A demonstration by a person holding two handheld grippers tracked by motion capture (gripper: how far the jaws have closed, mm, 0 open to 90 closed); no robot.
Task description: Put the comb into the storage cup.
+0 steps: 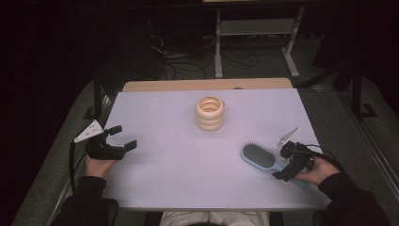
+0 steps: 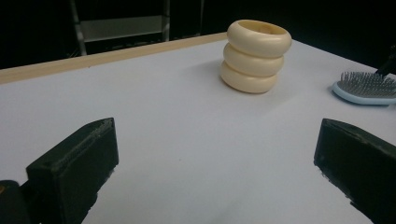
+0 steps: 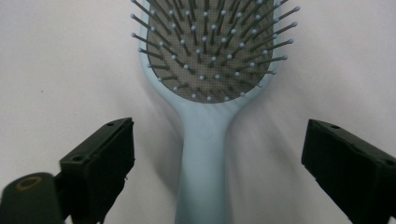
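A cream stack of three rings (image 1: 210,113) stands upright on the white table (image 1: 179,160), a little beyond the table's middle toward twelve o'clock; in the left gripper view the same stack (image 2: 256,56) rises at about one o'clock, its top ring hollow in the middle. A strip of pale wooden board (image 1: 207,84) runs along the table's far edge at twelve o'clock. Beyond it, on the dark floor, a light metal frame (image 1: 256,42) stands at about one o'clock with loose black cables (image 1: 188,59) lying beside it at eleven o'clock.
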